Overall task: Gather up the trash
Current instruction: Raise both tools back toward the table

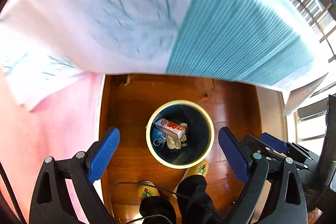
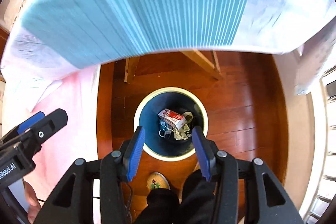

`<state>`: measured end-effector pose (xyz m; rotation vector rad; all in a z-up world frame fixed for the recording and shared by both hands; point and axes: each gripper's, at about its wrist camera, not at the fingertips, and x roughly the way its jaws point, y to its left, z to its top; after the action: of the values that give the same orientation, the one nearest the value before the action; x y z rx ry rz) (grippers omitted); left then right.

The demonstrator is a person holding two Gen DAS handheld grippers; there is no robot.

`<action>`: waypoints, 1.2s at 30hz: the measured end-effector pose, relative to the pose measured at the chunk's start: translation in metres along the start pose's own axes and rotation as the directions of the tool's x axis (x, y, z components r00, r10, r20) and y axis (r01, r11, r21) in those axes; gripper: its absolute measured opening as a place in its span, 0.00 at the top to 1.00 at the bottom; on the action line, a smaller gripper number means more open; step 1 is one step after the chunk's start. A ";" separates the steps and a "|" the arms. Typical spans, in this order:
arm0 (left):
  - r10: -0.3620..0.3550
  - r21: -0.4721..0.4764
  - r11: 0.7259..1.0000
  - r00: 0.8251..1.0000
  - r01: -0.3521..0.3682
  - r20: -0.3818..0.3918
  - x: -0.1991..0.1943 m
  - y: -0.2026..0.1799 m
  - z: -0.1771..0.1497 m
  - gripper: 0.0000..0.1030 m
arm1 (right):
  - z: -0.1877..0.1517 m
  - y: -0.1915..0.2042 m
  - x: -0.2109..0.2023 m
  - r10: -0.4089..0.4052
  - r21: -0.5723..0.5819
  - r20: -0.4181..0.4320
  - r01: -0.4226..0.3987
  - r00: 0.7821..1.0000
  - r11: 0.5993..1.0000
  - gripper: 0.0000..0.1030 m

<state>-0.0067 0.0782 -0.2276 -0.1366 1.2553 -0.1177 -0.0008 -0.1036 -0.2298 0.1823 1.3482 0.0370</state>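
A round trash bin [image 1: 178, 165] with a cream rim and a dark blue inside stands on the wooden floor. In it lie a red-and-white carton [image 1: 171, 128], crumpled paper [image 1: 173, 143] and a blue face mask [image 1: 158, 140]. My left gripper [image 1: 169, 131] hangs high above the bin, open wide, with nothing between its blue pads. The right gripper [image 2: 168, 129] is over the same bin [image 2: 171, 157], jaws about half apart and empty, with the carton [image 2: 173, 118] far below. Each gripper shows in the other's view: the right gripper [image 1: 262, 140] at the right, the left gripper [image 2: 42, 119] at the left.
A bed with white and teal-striped bedding [image 1: 231, 24] overhangs the top of both views, and a pink sheet [image 1: 52, 129] drops down at the left. A person's feet in yellow knitted slippers [image 2: 157, 181] stand just before the bin. Wooden legs [image 2: 201, 64] are behind it. A window [image 1: 310, 3] lies to the right.
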 end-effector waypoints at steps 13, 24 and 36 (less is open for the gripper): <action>-0.038 0.040 0.999 0.994 0.034 0.100 -0.146 -0.011 0.027 0.09 | 0.025 0.043 -0.151 0.027 -0.074 0.129 -0.018 0.991 0.997 0.51; -0.073 0.154 0.987 0.964 0.034 0.256 -0.253 -0.028 0.066 0.09 | 0.053 0.047 -0.249 0.044 -0.035 0.374 -0.033 0.926 0.999 0.47; -0.098 0.260 0.966 0.936 0.008 0.337 -0.278 -0.063 0.131 0.09 | 0.112 0.027 -0.275 0.069 -0.044 0.491 -0.055 0.869 0.998 0.47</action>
<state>0.0321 0.0662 0.0841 0.0321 0.8732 -0.2888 0.0487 -0.1253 0.0631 0.1949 0.8285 0.0600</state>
